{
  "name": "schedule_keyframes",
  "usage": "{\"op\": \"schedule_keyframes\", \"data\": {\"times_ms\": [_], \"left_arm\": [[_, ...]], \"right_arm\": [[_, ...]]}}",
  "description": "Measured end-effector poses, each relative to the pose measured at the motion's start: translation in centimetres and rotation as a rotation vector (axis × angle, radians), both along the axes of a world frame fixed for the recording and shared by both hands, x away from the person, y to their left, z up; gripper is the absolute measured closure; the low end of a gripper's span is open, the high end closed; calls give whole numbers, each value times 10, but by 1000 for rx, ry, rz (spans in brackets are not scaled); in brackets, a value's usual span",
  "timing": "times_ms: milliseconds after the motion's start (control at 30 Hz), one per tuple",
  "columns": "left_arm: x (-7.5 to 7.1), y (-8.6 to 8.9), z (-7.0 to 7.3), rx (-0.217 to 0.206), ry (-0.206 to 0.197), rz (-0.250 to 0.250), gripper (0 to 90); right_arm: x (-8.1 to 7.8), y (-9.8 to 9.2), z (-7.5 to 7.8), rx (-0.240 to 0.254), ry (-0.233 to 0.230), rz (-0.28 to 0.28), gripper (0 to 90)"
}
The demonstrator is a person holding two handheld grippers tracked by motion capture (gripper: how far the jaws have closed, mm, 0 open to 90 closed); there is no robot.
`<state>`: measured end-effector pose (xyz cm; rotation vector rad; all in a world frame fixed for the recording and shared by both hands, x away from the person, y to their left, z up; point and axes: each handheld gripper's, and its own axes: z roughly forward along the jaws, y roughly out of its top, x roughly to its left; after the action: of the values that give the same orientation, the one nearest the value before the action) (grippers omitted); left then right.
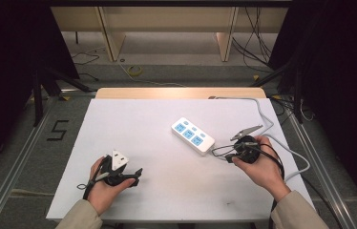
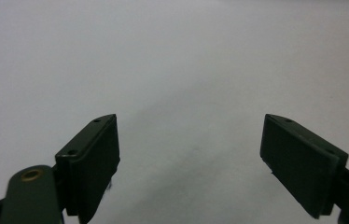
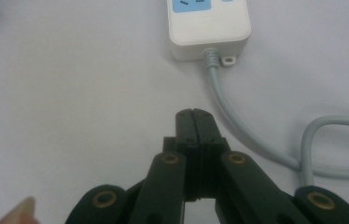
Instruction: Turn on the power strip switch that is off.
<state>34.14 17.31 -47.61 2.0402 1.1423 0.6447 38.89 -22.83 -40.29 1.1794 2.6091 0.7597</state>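
Your right gripper, fingers closed on nothing, hovered near the cord end of the white plastic power strip with blue sockets lying mid-worktop—probably light, rigid, slippery, best gripped across its narrow sides—while your left gripper stood open.

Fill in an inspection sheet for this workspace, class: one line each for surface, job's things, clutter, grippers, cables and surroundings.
Surface: white table top, bare around the work.
Job's things: white power strip with blue sockets, lying flat right of centre.
Clutter: nothing seen.
Grippers: left gripper jaws wide apart, nothing between them; right gripper jaws pressed together, empty, pointing at the strip's cable end.
Cables: grey cord leaves the strip, loops at the right edge and runs off the table's far side.
Surroundings: dark curtains at both sides, wooden frame and loose wires on the floor beyond.
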Motion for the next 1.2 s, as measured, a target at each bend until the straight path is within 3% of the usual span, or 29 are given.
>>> {"op": "schedule_keyframes", "data": {"times_ms": [1200], "left_arm": [[1, -2, 0, 1, -3, -5, 195]], "right_arm": [[42, 28, 14, -24, -2, 17, 900]]}}
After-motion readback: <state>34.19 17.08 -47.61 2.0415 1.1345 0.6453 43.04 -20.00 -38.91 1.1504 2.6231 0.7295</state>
